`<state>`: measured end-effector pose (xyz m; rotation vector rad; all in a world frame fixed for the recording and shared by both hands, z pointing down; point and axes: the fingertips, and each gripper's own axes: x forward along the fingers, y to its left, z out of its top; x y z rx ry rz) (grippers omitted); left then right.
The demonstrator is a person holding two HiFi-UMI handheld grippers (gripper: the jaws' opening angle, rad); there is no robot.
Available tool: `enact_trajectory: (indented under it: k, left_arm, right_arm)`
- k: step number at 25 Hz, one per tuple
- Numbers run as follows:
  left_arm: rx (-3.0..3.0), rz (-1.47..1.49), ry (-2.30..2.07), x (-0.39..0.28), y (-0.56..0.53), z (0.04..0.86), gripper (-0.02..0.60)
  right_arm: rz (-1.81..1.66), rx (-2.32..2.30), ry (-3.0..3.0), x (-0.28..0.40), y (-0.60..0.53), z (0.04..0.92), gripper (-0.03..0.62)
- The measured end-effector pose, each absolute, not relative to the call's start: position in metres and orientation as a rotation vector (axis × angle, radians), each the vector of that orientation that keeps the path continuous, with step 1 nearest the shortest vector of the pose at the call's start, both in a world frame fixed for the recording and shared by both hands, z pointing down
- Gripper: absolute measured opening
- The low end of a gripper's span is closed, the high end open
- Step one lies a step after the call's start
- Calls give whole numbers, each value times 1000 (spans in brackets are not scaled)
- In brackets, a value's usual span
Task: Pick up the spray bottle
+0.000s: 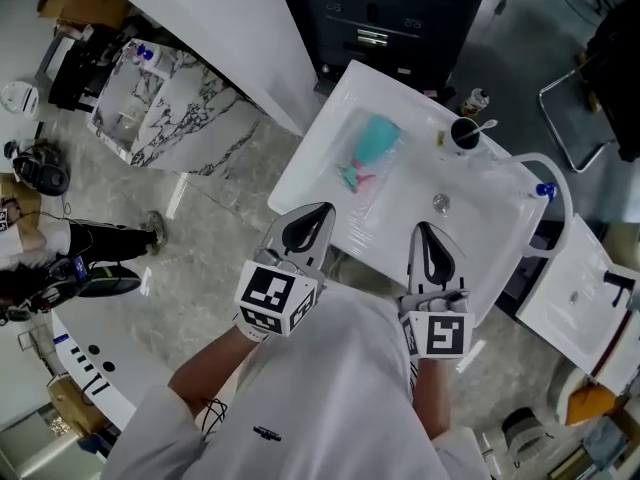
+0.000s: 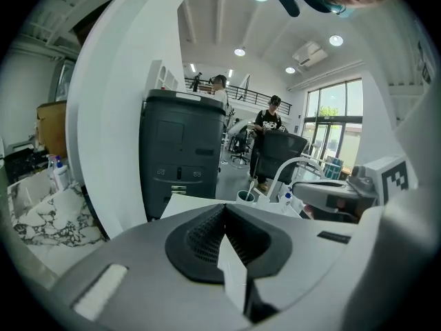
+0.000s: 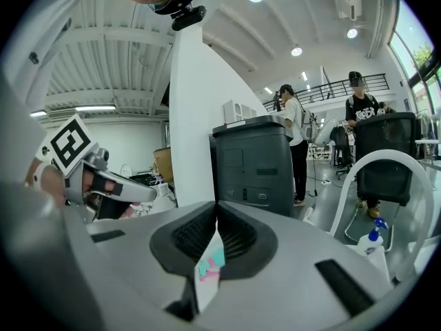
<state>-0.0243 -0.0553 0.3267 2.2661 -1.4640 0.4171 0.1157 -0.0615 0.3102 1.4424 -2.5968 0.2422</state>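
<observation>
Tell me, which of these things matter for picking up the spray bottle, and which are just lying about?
For the job: teal spray bottle lying in the white basin; left hand-held gripper and right hand-held gripper, both shut.
Just lying about: cup on the rim; blue-capped bottle; dark cabinet.

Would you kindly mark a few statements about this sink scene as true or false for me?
1. The teal spray bottle lies inside the white basin. True.
2. The left gripper holds the spray bottle. False: its jaws are shut on nothing, and the bottle lies apart from it in the basin.
3. The right gripper has its jaws closed. True.
4. The cup stands inside the basin. False: it stands on the basin's rim, at a far corner.
</observation>
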Motion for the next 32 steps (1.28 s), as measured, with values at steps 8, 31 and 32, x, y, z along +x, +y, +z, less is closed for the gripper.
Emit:
enact_trajectory:
  k: [8,31,32]
  left_arm:
    - [2229,493,-1459,-32,-82,359,3]
    - [2172,623,-1319,-23,-151,491,9]
    - [2171,630,-1318,-23,-154,496,19]
  right_arm:
    - [305,1460,-2580,106,-88,332,6]
    - [451,1427,-2491,88,-134,413,6]
    - [459,1432,-2482,89,-136,417,6]
